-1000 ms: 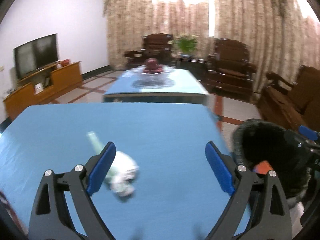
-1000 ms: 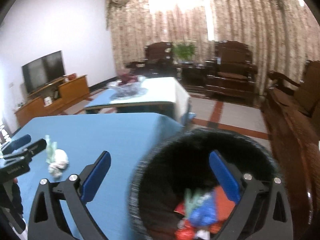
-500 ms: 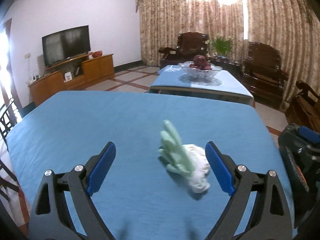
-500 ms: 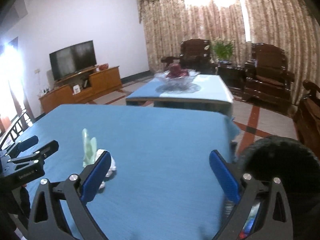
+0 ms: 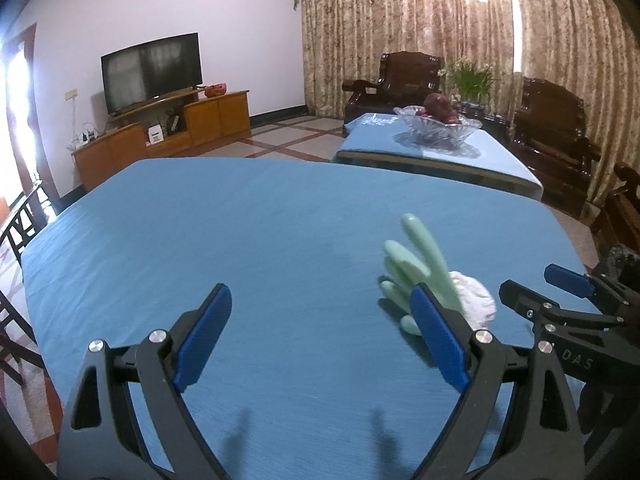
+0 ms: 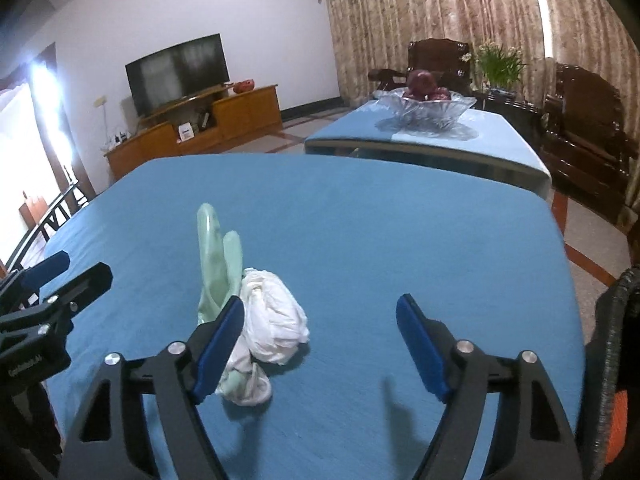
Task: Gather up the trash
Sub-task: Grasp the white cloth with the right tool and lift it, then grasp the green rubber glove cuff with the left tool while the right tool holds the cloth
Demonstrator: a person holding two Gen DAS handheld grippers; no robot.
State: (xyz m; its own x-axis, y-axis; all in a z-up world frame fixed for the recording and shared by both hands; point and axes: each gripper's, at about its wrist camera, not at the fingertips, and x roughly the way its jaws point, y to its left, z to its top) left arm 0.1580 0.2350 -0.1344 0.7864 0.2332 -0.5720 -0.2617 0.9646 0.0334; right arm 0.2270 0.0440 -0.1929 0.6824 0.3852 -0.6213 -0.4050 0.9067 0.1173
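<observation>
Blue cloth covers the tabletop (image 5: 240,240) in a living room with patterned curtains (image 5: 400,40), dark wooden armchairs (image 5: 400,80) and a television (image 5: 152,70) on a low wooden cabinet (image 5: 168,136). Beyond the tabletop stands a second blue-topped table (image 6: 460,140) carrying a glass bowl (image 6: 426,108) of dark red fruit.

On the tabletop, toward its near right part, lies the trash: a pale green glove (image 6: 218,256) with its fingers standing up, and a crumpled white wad (image 6: 274,320) touching the glove on its right.

The left tool (image 5: 318,336) hovers above the tabletop with its blue pads wide apart and nothing between them; the glove sits just past its right pad.

The right tool (image 6: 320,344) has its pads apart too, though its jaws have just been closing. Its left pad overlaps the wad in view; whether it touches is unclear, and nothing is gripped.

A dark woven bin (image 6: 612,360) shows at the tabletop's right edge, with something orange inside.
</observation>
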